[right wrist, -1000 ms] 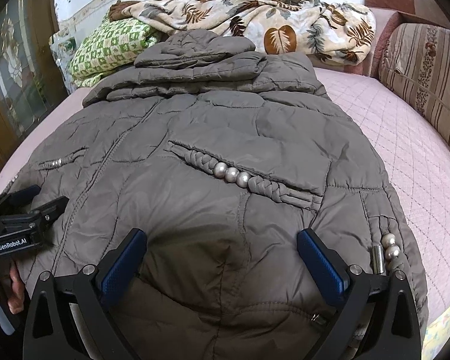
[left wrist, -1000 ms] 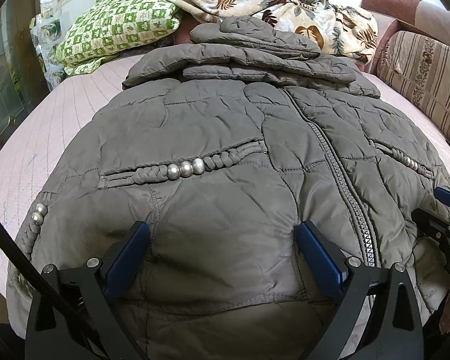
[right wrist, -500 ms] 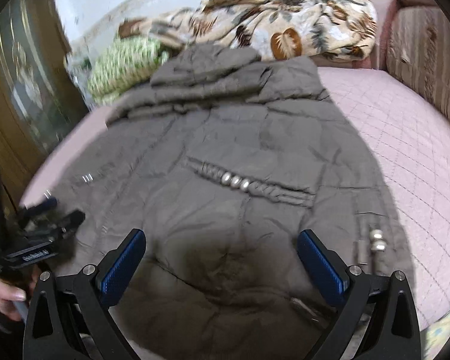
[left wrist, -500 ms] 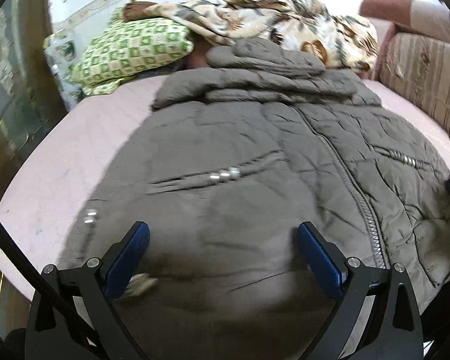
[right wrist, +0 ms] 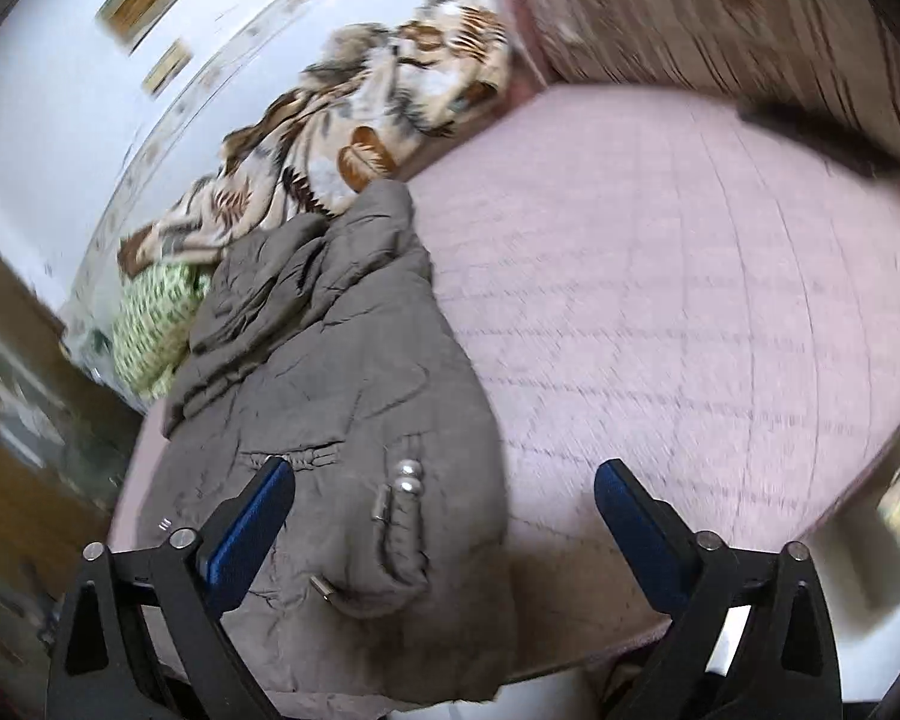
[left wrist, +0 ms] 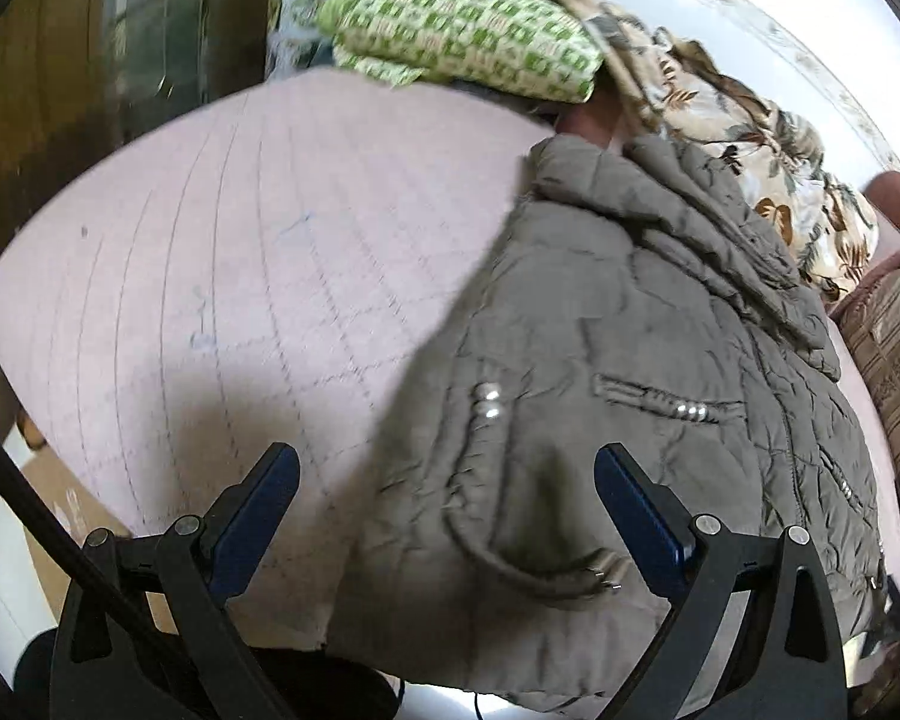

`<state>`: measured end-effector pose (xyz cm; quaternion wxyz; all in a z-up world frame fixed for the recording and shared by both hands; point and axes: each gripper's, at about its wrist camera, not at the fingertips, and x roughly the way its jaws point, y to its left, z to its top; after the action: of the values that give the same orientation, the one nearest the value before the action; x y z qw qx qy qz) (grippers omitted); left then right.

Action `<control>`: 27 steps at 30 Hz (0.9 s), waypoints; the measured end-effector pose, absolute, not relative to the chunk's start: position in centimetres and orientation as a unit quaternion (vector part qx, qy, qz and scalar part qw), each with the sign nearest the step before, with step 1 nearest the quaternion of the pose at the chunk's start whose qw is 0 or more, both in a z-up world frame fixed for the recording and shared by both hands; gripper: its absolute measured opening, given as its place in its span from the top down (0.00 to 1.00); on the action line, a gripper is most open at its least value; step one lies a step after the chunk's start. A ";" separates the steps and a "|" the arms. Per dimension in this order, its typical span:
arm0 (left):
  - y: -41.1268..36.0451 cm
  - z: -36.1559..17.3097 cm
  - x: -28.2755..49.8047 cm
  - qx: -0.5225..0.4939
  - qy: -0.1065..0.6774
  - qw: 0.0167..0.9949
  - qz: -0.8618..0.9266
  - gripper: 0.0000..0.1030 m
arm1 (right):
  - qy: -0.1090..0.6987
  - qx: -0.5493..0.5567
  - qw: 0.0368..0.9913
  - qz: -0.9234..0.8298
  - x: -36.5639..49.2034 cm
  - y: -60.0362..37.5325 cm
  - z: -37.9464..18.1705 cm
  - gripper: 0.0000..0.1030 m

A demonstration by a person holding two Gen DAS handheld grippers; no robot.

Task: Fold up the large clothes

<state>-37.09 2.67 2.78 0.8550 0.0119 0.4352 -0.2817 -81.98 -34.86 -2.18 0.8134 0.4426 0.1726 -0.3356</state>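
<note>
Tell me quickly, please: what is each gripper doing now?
Left gripper: open, holding nothing, above the jacket's edge.
Right gripper: open, jaws just closing slightly, nothing gripped.

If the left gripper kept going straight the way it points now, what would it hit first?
Most likely the grey quilted jacket: its near left edge lies between the open jaws of the left gripper. The pink bedspread borders that line, and depth is hard to judge.
</note>
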 end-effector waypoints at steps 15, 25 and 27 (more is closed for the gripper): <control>6.3 -0.7 -37.7 -0.053 0.492 0.830 -0.256 0.05 | 0.171 0.556 0.775 -0.249 -81.3 -33.5 -7.2 0.48; 1.1 -0.5 -42.3 0.022 0.445 0.835 -0.323 0.05 | 0.204 0.495 0.811 -0.236 -77.1 -30.4 -6.0 0.50; 1.1 -0.7 -42.0 0.015 0.447 0.836 -0.319 0.05 | 0.192 0.498 0.809 -0.246 -77.6 -31.0 -6.1 0.53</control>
<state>-41.98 1.10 -0.66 0.8356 0.0152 0.4469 -0.3191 -77.62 -30.95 -6.11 0.8090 0.4980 0.1923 -0.2460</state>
